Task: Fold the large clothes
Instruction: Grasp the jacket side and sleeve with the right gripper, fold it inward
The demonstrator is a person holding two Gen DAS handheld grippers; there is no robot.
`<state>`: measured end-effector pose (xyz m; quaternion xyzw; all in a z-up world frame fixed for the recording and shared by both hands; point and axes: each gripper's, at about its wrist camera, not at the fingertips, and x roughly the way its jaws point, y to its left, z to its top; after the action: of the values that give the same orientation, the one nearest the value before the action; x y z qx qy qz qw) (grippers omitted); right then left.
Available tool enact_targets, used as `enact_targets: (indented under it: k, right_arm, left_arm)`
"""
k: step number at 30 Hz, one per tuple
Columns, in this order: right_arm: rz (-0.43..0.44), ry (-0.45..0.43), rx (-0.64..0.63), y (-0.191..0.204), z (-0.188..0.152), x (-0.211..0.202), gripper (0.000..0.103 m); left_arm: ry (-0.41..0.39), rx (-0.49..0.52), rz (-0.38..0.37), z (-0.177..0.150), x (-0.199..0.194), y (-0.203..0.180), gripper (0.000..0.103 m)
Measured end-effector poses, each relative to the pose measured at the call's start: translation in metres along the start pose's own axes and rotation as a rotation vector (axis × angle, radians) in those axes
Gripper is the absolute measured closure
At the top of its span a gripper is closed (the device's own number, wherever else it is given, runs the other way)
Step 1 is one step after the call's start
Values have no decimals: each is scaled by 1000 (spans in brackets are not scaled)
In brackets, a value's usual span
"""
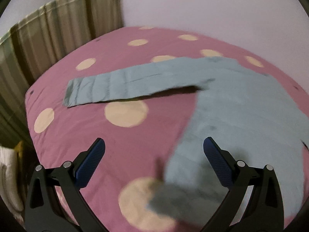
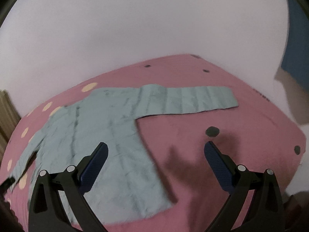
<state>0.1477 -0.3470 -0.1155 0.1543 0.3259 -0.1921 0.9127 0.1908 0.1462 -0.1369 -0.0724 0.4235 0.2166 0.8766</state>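
Pink bedspread (image 1: 119,141) with cream dots, against a pale wall; striped curtain (image 1: 58,38) at far left. Item: light blue long-sleeved garment (image 2: 108,135), laid flat, both sleeves spread sideways. Left gripper (image 1: 154,150): released, jaws wide, nothing held, the garment's lower edge beneath its right finger. Right gripper (image 2: 156,152): released, empty, the garment's body under its left finger.
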Motion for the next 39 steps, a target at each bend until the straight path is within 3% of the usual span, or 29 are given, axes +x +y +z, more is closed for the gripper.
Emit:
enact_targets:
  k: [3, 10, 11, 13, 19, 25, 35, 38, 39]
  right_arm:
    - [-7, 28, 82, -21, 16, 37, 4]
    - [-36, 67, 269, -77, 42, 107, 7]
    - [-43, 66, 281, -83, 43, 111, 13]
    - [-68, 86, 315, -100, 49, 127, 45]
    - [-42, 101, 521, -156, 50, 160, 45]
    - [21, 105, 693, -194, 43, 182, 45]
    - [52, 43, 800, -218, 52, 212, 45]
    - [45, 17, 826, -221, 57, 217, 50]
    - [38, 13, 831, -223, 59, 219, 62]
  left_arm:
    - [31, -81, 109, 15, 45, 21, 2]
    - [130, -188, 240, 19, 117, 54, 2]
    - [144, -202, 239, 18, 124, 58, 2]
    - [178, -228, 235, 13, 137, 64, 2]
    - [121, -233, 233, 4, 139, 66, 2]
    - [123, -236, 241, 6, 141, 65, 2]
    - [120, -234, 250, 4, 140, 63, 2]
    - [119, -233, 250, 4, 140, 64, 2]
    - [119, -233, 250, 3, 140, 63, 2]
